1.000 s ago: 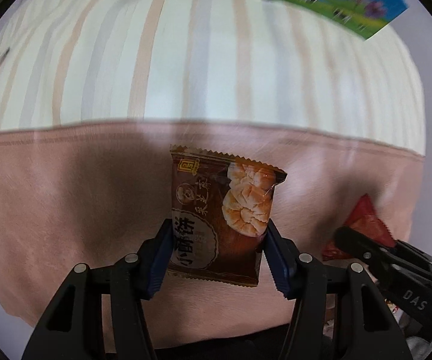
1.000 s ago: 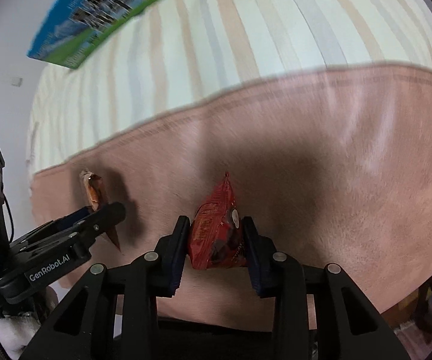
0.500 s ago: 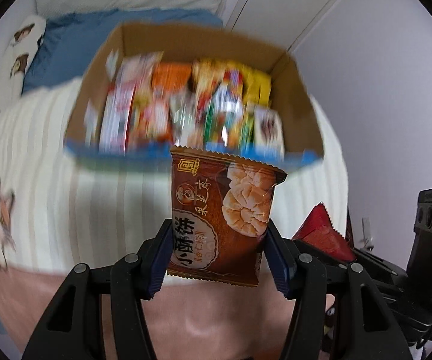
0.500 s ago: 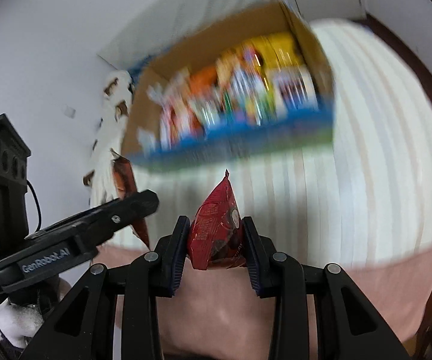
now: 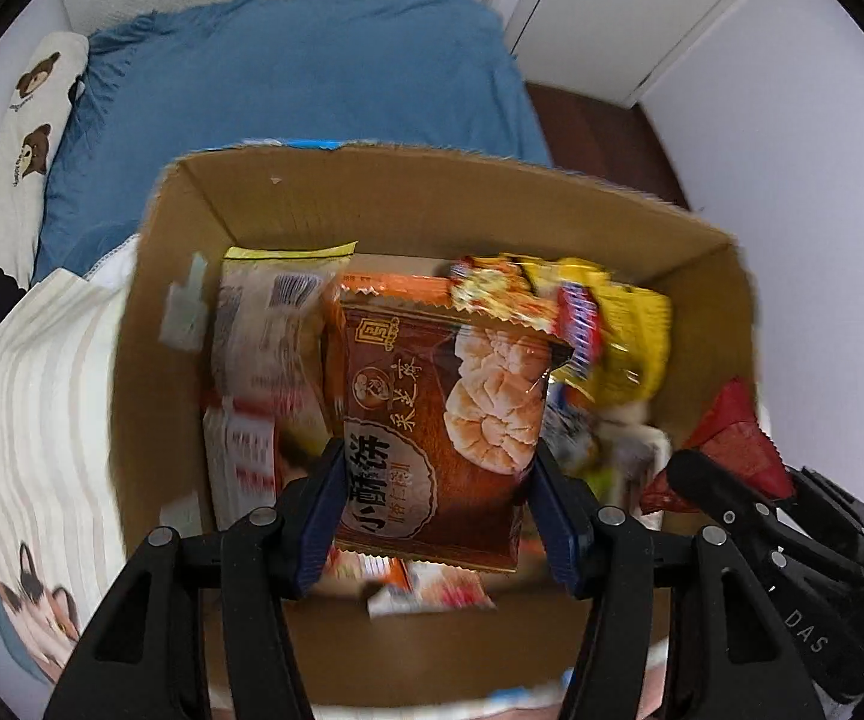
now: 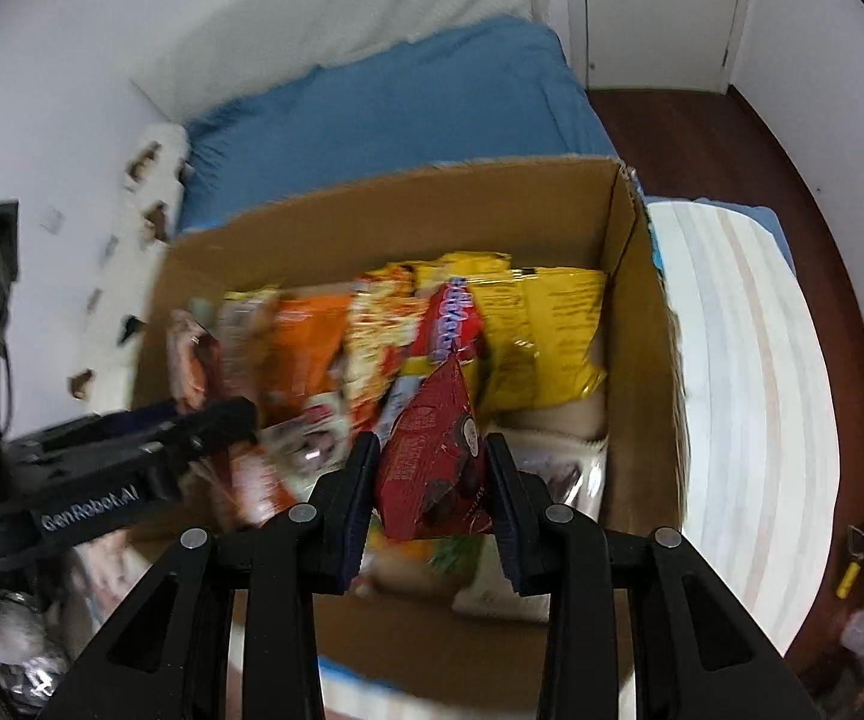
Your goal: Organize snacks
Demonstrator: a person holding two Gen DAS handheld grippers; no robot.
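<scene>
My left gripper [image 5: 438,492] is shut on a brown pastry packet [image 5: 444,420] with pale cakes printed on it, held over an open cardboard box [image 5: 372,198]. The box holds several snack packets, among them a yellow bag [image 5: 636,336] and an orange one [image 5: 396,291]. My right gripper [image 6: 432,480] is shut on a small red snack packet [image 6: 432,456] above the same box [image 6: 636,300]. In the left wrist view the red packet [image 5: 732,438] shows at the right beside the box wall. The left gripper's arm [image 6: 132,456] reaches in from the left in the right wrist view.
The box stands on a bed with a striped cream blanket [image 6: 744,360] and a blue sheet [image 5: 288,72]. A bear-print pillow [image 5: 12,138] lies at the left. White walls, a door [image 6: 660,6] and dark wooden floor [image 6: 732,138] are beyond.
Both grippers have travelled from over the pink and striped blanket to above the open box, each keeping its packet. The box has grown from a far edge to filling the view.
</scene>
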